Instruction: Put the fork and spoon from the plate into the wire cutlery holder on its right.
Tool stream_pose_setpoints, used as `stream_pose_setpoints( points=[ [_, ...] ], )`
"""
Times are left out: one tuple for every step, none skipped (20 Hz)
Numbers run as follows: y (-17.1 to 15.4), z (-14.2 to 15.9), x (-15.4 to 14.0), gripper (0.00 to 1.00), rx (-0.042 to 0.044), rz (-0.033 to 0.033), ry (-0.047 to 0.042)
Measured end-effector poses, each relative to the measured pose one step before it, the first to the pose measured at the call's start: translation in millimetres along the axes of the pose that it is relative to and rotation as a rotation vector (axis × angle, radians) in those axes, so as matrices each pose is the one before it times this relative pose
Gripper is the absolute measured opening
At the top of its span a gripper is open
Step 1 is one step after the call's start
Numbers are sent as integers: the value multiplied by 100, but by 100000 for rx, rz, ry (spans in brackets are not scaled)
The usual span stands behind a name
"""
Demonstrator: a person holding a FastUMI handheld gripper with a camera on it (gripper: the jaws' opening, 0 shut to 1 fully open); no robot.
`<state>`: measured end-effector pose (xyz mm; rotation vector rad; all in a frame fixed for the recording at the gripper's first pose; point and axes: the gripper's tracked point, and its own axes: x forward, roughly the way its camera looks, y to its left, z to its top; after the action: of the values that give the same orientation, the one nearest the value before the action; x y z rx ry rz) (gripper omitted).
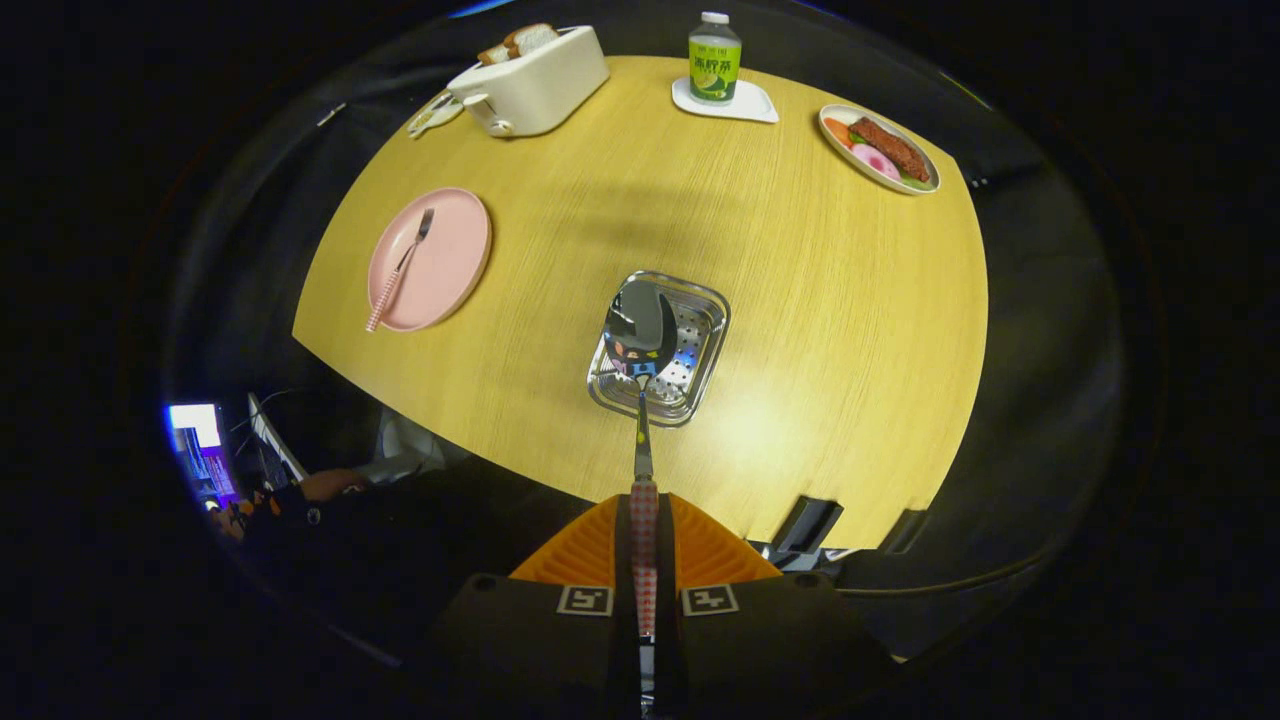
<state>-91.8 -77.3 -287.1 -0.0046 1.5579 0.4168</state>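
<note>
The tongs [643, 520] are clamped narrow on the patterned handle of the spoon [641, 335], both fingers pressing it from either side. The spoon's long axis runs straight ahead along the fingers — handle end buried between them, bowl pointing away, out beyond the tips. The bowl shows its shiny face and sits over the wire cutlery holder [700, 345], a square metal basket with a perforated bottom standing on the yellow wooden surface [800, 300]; whether the bowl touches the holder or hangs above it I cannot tell.

To the left of the holder, well apart, is the pink plate [455, 250] with the fork [400, 270] lying on it — tines toward the far side, striped handle toward the near rim. Further off stand a white toaster [535, 85] with bread in it, a green bottle [714, 60] on a white tray [750, 105], and a plate of food [880, 150].
</note>
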Motion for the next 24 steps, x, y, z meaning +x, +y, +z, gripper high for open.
stream_pose_setpoints(
  points=[
    [-490, -109, 652, 10, -1621, -857, 5002],
    [-235, 64, 568, 10, -1382, -803, 4953],
    [-162, 136, 271, 10, -1381, -735, 3952],
    [-10, 98, 334, 10, -714, -10, 3914],
    [42, 120, 411, 10, -575, -33, 3398],
    [-54, 168, 340, 10, -624, -503, 3386],
    [-237, 295, 304, 10, -786, -646, 2912],
    [-141, 261, 255, 10, -42, -339, 2965],
    [-129, 243, 197, 10, -12, -645, 2147],
    [-205, 422, 152, 10, 196, -718, 1757],
    [-48, 510, 72, 10, 121, -251, 1222],
    [152, 212, 10, 10, 487, 164, 1139],
    [-113, 227, 107, 11, 733, 33, 1164],
    [-33, 103, 181, 11, 101, -47, 418],
    [-77, 238, -2, 11, -7, 59, 149],
    [105, 141, 181, 11, 264, 178, -230],
    [106, 272, -70, 13, 97, 231, -776],
    [-89, 107, 132, 14, -477, -192, -913],
    [-91, -135, -74, 18, -830, -330, -164],
    [-34, 89, 14, 20, -776, -287, -1351],
    [58, 210, -105, 27, -310, 433, -1773],
    [66, 126, -267, 30, -418, 51, -2287],
    [13, 298, -292, 35, -280, 703, -2944],
    [381, 271, -467, 39, -31, 1701, -3776]
  ],
)
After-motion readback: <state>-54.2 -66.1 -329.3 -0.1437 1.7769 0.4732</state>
